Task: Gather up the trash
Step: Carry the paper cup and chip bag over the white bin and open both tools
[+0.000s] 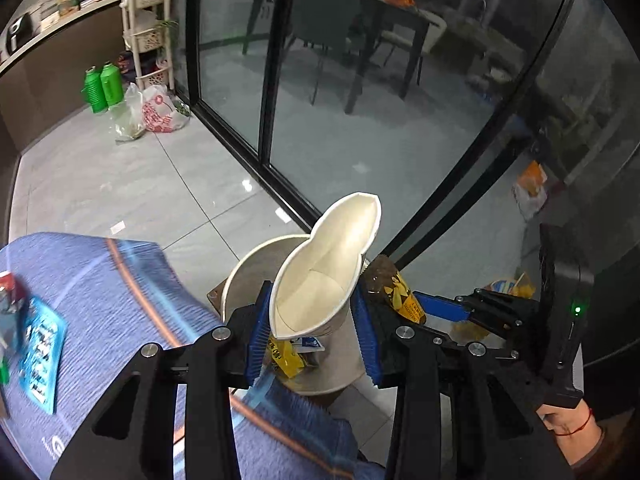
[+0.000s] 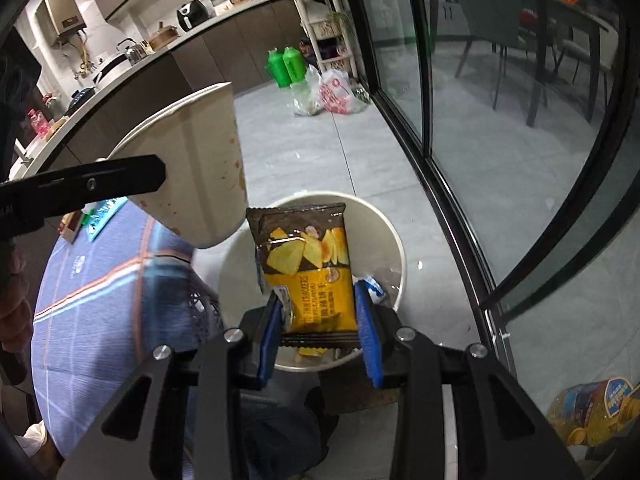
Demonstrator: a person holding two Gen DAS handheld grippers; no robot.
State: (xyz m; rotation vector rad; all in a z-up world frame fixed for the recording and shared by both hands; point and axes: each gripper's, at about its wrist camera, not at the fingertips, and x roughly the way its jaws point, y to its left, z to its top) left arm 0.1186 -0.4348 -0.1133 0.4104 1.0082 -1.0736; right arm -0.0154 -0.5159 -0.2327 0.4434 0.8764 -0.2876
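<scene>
Beside the dark-framed glass sliding door [image 2: 460, 128], on the grey tiled floor [image 2: 304, 152], stands a white trash bin [image 2: 394, 240], and next to it is a round table with a blue tablecloth [image 2: 92, 312]. Some wrappers lie already at the bottom of the bin.

Above the bin hang both tools. The left gripper [image 1: 314, 332] has its blue pads pressed on a white paper cup [image 1: 320, 280]; the cup is squeezed so that its rim is pinched into a narrow shape, and it is tilted over the edge of the bin. The right gripper [image 2: 320, 328] is closed about one third on a yellow and brown cracker packet [image 2: 308, 268], holding it by the lower sealed end, with the packet standing up over the mouth of the bin.

I think both items are ready to be dropped. The risk is on the cup side: from the right wrist view the cup is partly over the tablecloth and not fully over the bin, so if the pads open now, it may hit the rim and roll on the floor. The brown stains on its wall suggest some liquid could drip out. The packet is light and flat, so it may slide sideways and land on the rim.
</scene>
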